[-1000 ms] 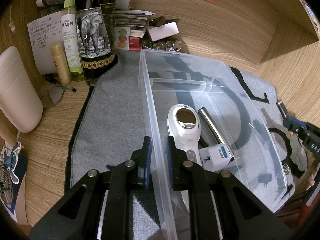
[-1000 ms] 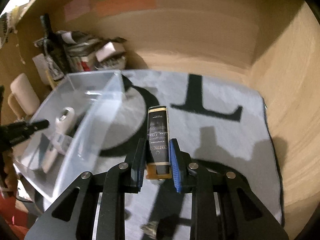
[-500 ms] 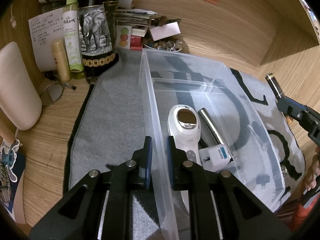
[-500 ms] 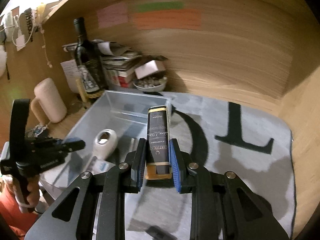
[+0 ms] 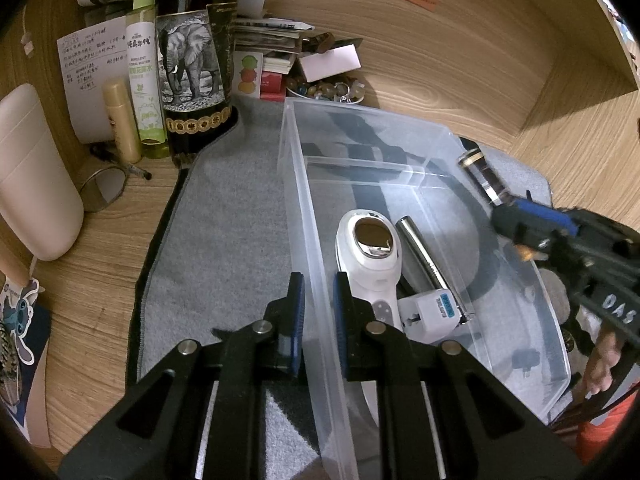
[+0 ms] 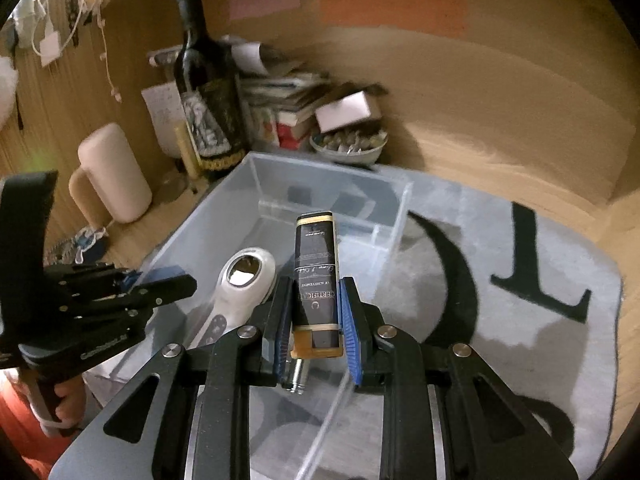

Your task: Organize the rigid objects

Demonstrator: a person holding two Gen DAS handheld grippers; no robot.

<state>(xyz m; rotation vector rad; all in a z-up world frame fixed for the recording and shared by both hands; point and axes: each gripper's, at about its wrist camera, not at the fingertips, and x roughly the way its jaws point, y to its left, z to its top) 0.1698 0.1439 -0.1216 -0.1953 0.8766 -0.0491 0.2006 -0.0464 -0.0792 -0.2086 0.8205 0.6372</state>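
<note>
Left claw (image 5: 319, 308) clenched on near wall of clear plastic bin (image 5: 436, 136), right claw (image 6: 314, 320) grasping dark gold-trimmed lighter (image 6: 316, 264) above bin's interior, white handheld device (image 5: 370, 254) and silver tube (image 5: 428, 262) inside, wine bottle (image 5: 194, 80) at eleven o'clock on counter (image 5: 88, 280)

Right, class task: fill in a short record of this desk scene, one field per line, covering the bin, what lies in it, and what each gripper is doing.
container: clear plastic bin on a grey mat
bin contents: white handheld device, metal cylinder, white plug adapter
left gripper: shut on the bin's near wall
right gripper: shut on a dark flat bottle, held above the bin
beside the mat: wine bottle with elephant label, green spray bottle
</note>
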